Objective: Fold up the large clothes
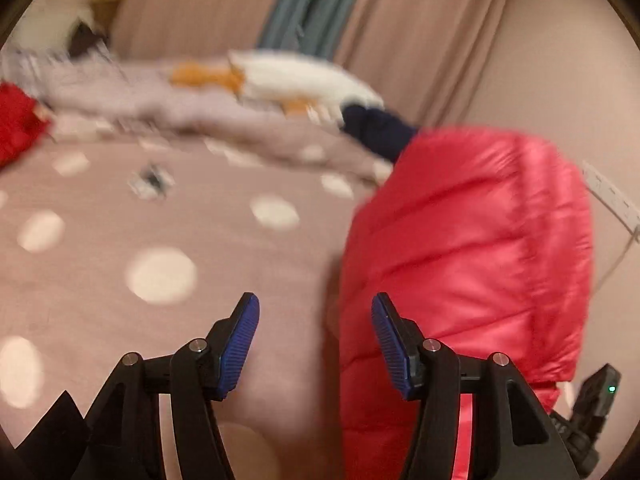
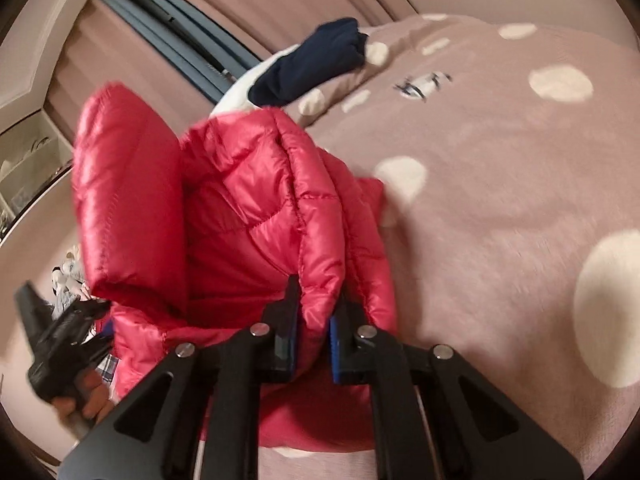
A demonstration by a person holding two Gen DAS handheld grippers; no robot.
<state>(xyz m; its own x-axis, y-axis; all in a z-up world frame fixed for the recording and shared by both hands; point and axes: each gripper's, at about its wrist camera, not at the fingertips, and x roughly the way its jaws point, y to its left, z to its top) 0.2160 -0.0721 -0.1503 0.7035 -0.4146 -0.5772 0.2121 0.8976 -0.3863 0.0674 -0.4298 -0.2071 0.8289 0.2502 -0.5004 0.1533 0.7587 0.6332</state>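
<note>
Currently the right gripper [image 2: 314, 320] pinches a fold of the red puffer jacket [image 2: 248, 200], while the left gripper [image 1: 316, 340] stands spread, holding nothing.

The left gripper [image 1: 315, 334] has its jaws apart with nothing between them; the right gripper [image 2: 314, 330] is clamped on red padded fabric.
</note>
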